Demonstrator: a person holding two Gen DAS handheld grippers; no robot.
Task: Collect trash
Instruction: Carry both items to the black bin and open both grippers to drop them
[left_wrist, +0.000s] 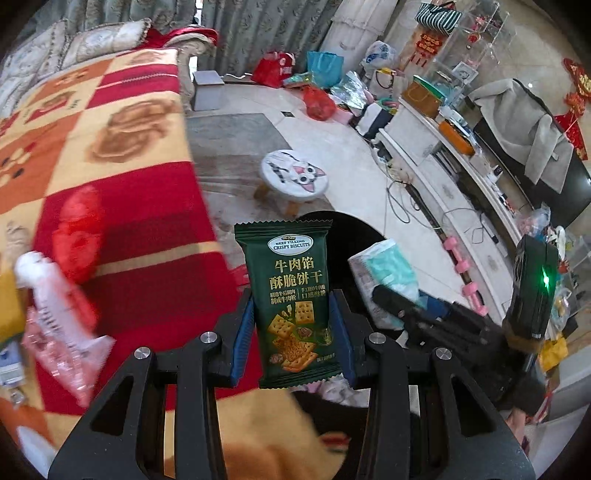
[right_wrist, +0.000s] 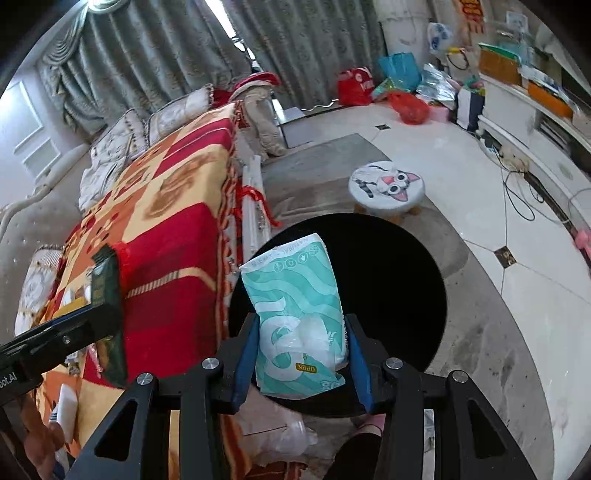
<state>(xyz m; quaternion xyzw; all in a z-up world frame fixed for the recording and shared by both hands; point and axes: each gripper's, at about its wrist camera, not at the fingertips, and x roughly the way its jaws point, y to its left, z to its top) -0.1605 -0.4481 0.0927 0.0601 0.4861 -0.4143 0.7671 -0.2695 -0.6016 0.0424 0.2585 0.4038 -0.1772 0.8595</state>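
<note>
My left gripper (left_wrist: 293, 326) is shut on a dark green biscuit packet (left_wrist: 291, 295), held upright by its sides at the edge of the blanket-covered sofa. My right gripper (right_wrist: 301, 354) is shut on a teal and white tissue pack (right_wrist: 299, 314), held over the round black bin opening (right_wrist: 388, 280). In the left wrist view the right gripper (left_wrist: 391, 299) and its tissue pack (left_wrist: 384, 273) appear to the right of the packet, over the same black bin (left_wrist: 354, 236). In the right wrist view the left gripper (right_wrist: 110, 317) with the green packet (right_wrist: 107, 295) shows at the left, over the blanket.
A red and orange checked blanket (left_wrist: 110, 166) covers the sofa, with pink and white wrappers (left_wrist: 62, 314) lying on it. A small stool with a cat face (left_wrist: 293, 177) stands on the floor beyond the bin. Bags (left_wrist: 317, 99) and a low white cabinet (left_wrist: 443, 177) line the far side.
</note>
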